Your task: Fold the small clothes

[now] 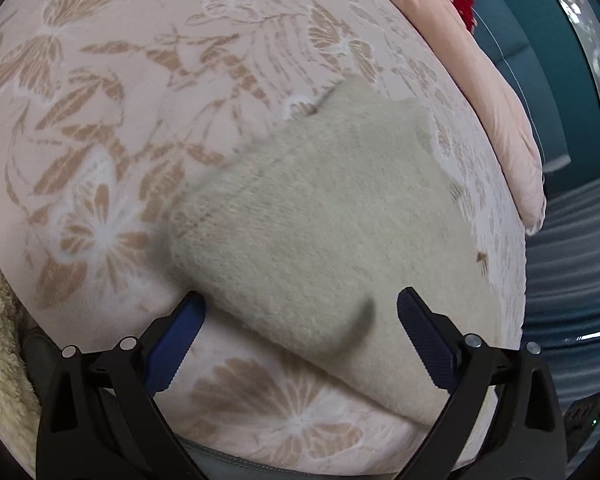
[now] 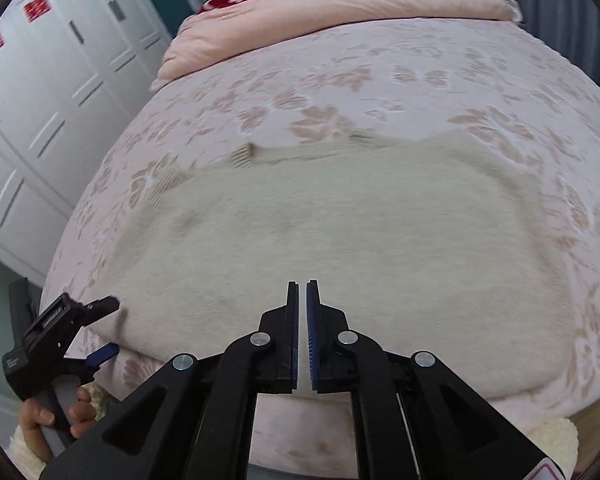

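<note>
**Cream knit flat on the bed, both claws empty**

Left wrist view: the left gripper [image 1: 300, 312] gapes wide around the fuzzy garment [image 1: 320, 216] at frame centre, gripping nothing.

Right wrist view: the right gripper [image 2: 302, 292] is nearly closed, empty, above the garment's near hem. It looks soft, light and floppy; pinch a corner.

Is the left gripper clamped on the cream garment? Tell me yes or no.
No: in the left wrist view the left gripper stands wide open, its blue pads either side of the cream garment corner.

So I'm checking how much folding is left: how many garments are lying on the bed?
1: a cream knit garment spread flat on the floral bedspread, near its front edge. Others may lie out of view.
</note>
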Tool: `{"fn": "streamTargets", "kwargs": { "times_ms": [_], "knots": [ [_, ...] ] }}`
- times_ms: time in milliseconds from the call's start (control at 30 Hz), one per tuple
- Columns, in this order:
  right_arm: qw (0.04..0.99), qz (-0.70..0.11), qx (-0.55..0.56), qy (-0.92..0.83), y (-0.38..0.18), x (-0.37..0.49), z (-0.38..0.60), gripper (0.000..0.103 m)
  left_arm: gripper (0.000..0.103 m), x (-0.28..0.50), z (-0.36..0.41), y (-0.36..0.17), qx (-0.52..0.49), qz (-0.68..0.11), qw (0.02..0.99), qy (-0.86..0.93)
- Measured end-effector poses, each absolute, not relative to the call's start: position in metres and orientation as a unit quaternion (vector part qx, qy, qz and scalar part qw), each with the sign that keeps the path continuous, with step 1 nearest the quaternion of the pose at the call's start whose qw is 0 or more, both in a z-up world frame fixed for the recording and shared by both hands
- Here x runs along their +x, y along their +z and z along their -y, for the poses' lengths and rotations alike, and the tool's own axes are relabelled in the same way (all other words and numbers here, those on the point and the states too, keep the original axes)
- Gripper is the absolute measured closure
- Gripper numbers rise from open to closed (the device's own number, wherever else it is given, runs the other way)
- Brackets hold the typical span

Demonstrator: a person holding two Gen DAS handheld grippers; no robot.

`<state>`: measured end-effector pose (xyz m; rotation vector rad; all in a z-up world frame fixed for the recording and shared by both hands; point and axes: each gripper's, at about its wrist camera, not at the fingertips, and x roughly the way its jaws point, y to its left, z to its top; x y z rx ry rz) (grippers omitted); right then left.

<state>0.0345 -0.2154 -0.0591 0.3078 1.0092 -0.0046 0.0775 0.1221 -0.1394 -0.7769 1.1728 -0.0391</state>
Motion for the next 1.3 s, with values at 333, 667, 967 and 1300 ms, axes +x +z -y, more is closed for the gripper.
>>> {"fn": "streamTargets", "kwargs": {
  "times_ms": [333,667,967,1300],
  "knots": [
    [0.841,-0.537,0.067,-0.011,-0.122,0.068,0.158,0.099,0.075,0.096,-0.121,-0.13,-0.359,-0.511,0.779,-0.051],
    [0.845,-0.5,0.189,0.03,-0.114,0.051,0.203,0.099,0.086,0.086,-0.006,0.017,-0.218,-0.404,0.852,-0.252],
    [0.854,-0.438,0.269,-0.079,-0.079,-0.053,0.33,0.09,0.083,0.044,0.173,-0.017,-0.047,-0.454,0.81,-0.368],
    [0.854,-0.403,0.323,-0.061,-0.064,-0.088,0.366,0.037,0.016,-0.023,0.137,-0.071,0.049,-0.451,0.828,-0.33]
  ]
}}
